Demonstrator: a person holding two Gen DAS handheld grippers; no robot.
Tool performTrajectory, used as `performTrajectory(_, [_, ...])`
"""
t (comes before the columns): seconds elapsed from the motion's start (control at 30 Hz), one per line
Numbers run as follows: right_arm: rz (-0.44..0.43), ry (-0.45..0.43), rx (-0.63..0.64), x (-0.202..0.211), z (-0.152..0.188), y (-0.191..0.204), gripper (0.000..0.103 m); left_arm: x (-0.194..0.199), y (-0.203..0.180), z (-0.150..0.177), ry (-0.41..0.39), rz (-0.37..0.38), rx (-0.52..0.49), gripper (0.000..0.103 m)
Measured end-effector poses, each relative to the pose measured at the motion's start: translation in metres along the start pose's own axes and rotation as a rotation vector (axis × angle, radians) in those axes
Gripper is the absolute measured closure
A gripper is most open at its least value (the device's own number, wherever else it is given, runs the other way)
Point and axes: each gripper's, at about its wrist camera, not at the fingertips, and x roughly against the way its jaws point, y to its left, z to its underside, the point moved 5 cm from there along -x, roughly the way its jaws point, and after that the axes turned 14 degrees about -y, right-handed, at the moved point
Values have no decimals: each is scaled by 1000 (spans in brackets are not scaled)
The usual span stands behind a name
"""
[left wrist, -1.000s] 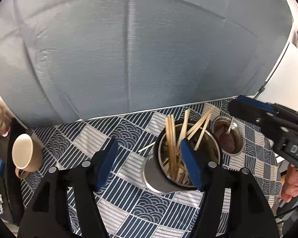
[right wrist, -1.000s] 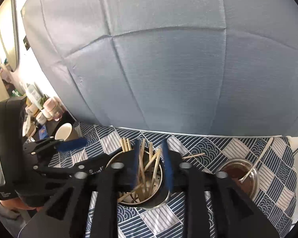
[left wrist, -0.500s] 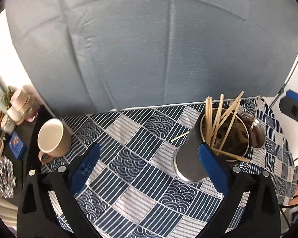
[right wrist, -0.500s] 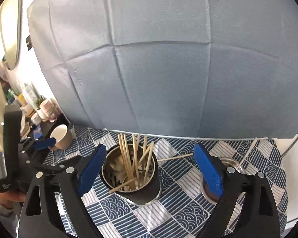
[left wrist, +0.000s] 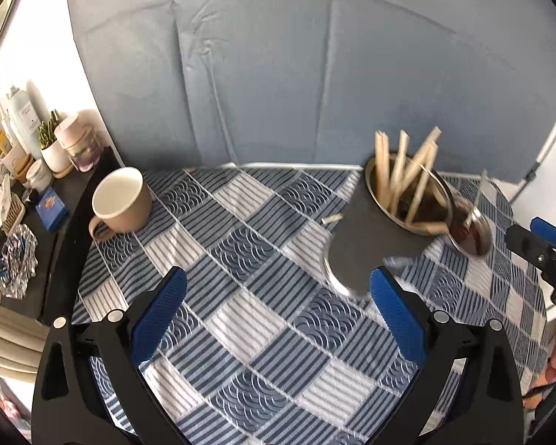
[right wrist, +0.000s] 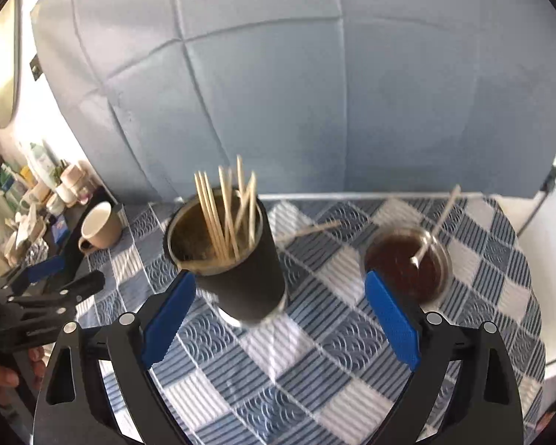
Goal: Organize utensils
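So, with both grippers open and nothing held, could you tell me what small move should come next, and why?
Probably lower the right gripper toward the single chopstick lying on the tablecloth behind the black cup. The other chopsticks already stand in that cup, so this one looks like the last stray. Both grippers are open and hold nothing.

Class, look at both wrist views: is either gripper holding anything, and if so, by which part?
Nothing is held. The left gripper and right gripper both stand open, having just opened, pads clear of the dark metal cup of wooden chopsticks.
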Motion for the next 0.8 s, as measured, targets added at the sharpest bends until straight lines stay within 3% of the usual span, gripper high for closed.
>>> performTrajectory(0.13, [10, 21, -16, 18, 17, -8, 14, 17, -7, 15, 8, 9, -44, 6])
performTrajectory(0.27, [-1, 35, -8, 40, 32, -11, 14, 39, -5, 24, -3, 16, -13, 6])
performTrajectory(0.4, [-5, 44, -16, 59, 43, -14, 13, 55, -2, 33, -19, -15, -44, 6])
performTrajectory(0.8, [-18, 42, 14, 90, 47, -9, 13, 91, -5, 62, 32, 18, -9, 6])
